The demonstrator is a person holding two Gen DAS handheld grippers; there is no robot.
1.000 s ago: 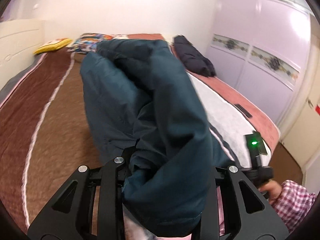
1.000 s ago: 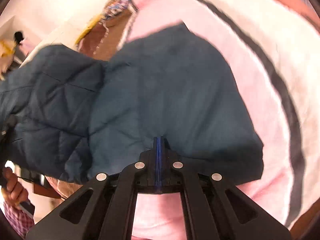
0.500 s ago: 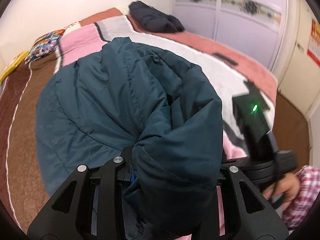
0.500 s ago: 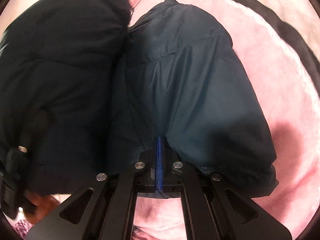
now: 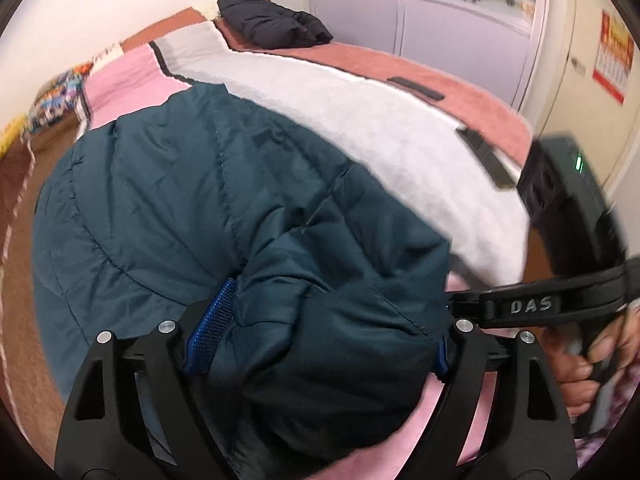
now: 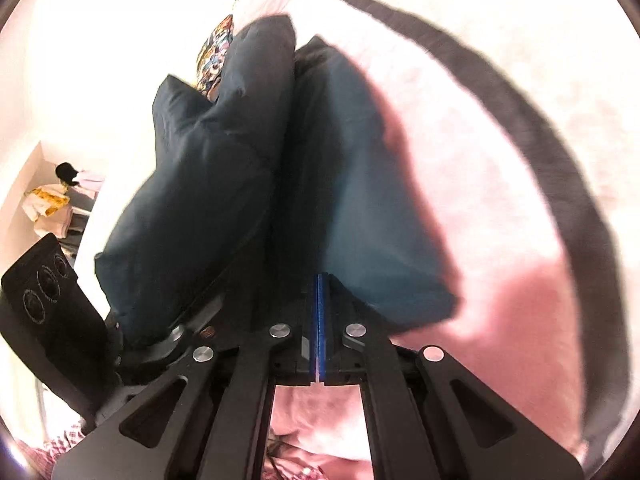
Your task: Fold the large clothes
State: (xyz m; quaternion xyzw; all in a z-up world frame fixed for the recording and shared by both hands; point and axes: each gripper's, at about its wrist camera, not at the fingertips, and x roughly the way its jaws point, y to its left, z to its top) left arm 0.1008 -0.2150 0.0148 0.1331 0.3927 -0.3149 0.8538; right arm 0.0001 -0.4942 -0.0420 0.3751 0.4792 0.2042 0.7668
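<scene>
The left hand-held gripper (image 5: 320, 332) is matte black, with 2 angular fingers pierced by triangular cut-outs, 4 round silver screw heads across its front and ribbed blue pads (image 5: 210, 330). The right hand-held gripper (image 6: 321, 320) has the same black frame, 4 silver screws and blue pads. Its body carries a green light and the letters "DAS". The person's hand (image 5: 588, 368) shows bare skin and a pink-and-white checked sleeve (image 6: 68, 438).

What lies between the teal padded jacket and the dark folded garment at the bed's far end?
Only bare blanket, its white and salmon bands, separates teal padded jacket from dark folded garment; left wrist view.
</scene>
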